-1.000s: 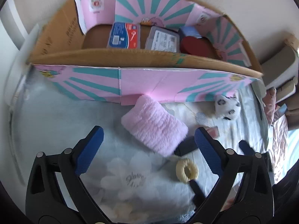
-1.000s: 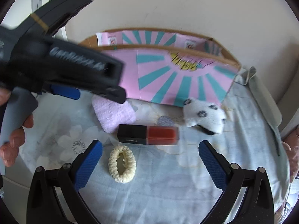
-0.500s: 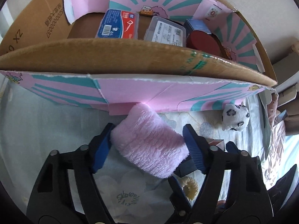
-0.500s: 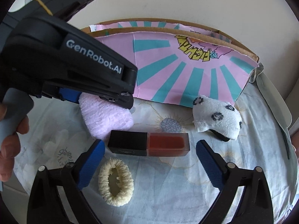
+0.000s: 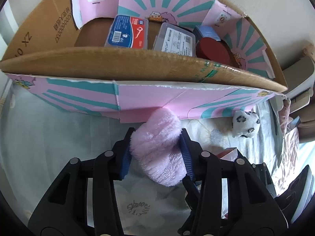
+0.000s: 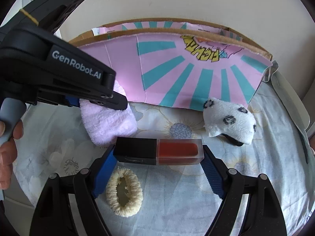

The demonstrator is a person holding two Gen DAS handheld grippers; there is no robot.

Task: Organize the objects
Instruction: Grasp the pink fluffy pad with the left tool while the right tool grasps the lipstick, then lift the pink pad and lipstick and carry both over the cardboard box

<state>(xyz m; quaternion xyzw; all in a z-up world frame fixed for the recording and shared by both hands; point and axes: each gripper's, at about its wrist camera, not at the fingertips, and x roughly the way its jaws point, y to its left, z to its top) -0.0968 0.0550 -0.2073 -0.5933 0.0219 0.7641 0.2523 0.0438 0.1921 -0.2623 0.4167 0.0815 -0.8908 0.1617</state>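
Note:
My left gripper [image 5: 155, 149] is shut on a fluffy pink cloth roll [image 5: 157, 147], squeezing it just in front of the pink and teal cardboard box [image 5: 137, 66]. The roll also shows in the right wrist view [image 6: 108, 123] under the left gripper's body [image 6: 59, 78]. My right gripper [image 6: 158, 157] is shut on a red lip gloss tube with a black cap [image 6: 159, 151], its blue pads touching both ends. A cream scrunchie [image 6: 124, 192] lies below the tube. A white spotted sock [image 6: 230, 122] lies to the right.
The box holds a blue and red floss case [image 5: 128, 31], a clear plastic case [image 5: 175, 39], a dark red round tin [image 5: 214, 51] and a small blue box [image 5: 206, 32]. Everything rests on a floral sheet [image 6: 177, 196]. Cardboard pieces [image 5: 301, 74] stand at the far right.
My left gripper moved forward and closed on the pink roll. My right gripper moved forward and closed on the lip gloss tube.

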